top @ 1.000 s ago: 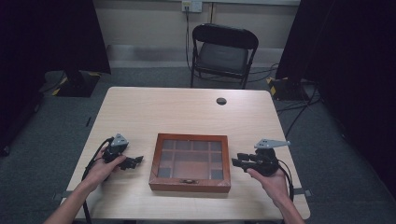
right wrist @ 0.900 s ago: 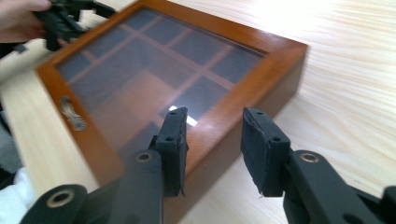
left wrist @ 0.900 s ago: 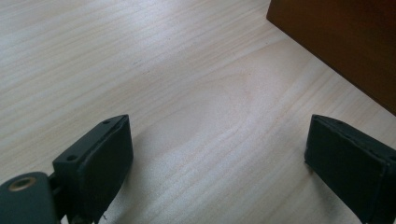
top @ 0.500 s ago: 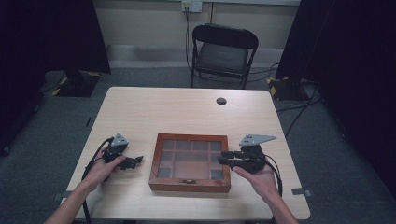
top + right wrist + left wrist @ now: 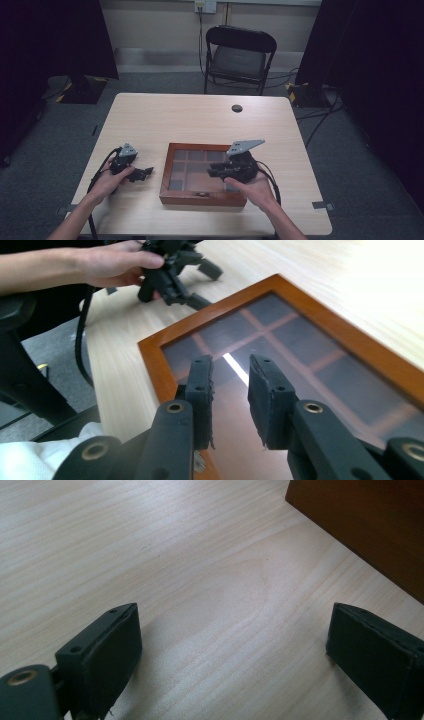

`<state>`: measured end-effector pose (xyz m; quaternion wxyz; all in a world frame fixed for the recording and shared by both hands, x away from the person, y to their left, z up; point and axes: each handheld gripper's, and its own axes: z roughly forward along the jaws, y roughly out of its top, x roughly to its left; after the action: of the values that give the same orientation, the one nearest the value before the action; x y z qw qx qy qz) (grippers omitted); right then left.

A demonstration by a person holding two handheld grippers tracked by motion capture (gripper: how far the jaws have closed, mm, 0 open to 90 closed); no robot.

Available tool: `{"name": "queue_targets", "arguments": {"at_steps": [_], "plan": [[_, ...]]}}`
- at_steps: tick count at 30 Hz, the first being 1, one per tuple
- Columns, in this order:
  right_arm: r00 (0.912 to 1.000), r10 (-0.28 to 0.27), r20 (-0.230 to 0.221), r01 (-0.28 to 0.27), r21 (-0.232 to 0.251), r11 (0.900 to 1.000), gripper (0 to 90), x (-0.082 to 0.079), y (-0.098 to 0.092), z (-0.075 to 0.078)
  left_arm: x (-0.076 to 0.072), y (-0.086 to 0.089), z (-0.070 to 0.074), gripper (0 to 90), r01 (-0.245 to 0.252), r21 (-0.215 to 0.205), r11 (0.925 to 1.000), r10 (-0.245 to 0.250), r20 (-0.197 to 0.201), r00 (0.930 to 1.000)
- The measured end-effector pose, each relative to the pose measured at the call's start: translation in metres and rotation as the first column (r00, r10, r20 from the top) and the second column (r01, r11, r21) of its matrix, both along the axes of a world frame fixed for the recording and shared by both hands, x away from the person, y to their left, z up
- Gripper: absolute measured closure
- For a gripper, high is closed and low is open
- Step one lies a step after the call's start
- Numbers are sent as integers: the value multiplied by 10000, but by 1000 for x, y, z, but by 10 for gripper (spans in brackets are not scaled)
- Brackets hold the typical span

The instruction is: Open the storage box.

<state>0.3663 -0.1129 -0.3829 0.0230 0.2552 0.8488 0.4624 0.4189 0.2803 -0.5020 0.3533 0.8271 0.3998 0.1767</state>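
A wooden box [image 5: 202,175] with a glass lid divided into panes is sitting on the bench [image 5: 175,120], toward the person's edge and a little right of centre. The right gripper [image 5: 216,172] is hovering above the right half of the lid, pointing toward nine o'clock in the high view. Its fingers [image 5: 202,385] have just been closing and are standing only a narrow gap apart, with nothing between them, the glass lying below them in the right gripper view. The left gripper [image 5: 145,173] is resting on the bench at nine o'clock from the box, near it but apart. Its fingers [image 5: 107,650] are spreading wide over bare wood, pinching nothing, with a corner of the box showing at one o'clock in the left gripper view.
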Motion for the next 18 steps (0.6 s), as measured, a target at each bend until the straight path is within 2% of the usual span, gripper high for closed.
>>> {"name": "queue_targets", "arguments": {"at_steps": [3,4,11,18], "plan": [[9996,227,-160,-229,-134,9996,741,-1,7,-9,0,0,0,65,16,-15,10000,-16,-47,10000],[9987,418,-302,-426,-281,9987,753,-2,13,-16,0,0,0,64,25,2,10000,-25,-61,10000],[9936,934,-641,-978,-696,9928,765,-9,23,-38,0,0,0,64,24,-4,10000,-24,-50,10000],[9894,1241,-760,-1314,-987,9864,777,-12,27,-45,0,0,0,64,18,0,10000,-18,-55,10000]]}}
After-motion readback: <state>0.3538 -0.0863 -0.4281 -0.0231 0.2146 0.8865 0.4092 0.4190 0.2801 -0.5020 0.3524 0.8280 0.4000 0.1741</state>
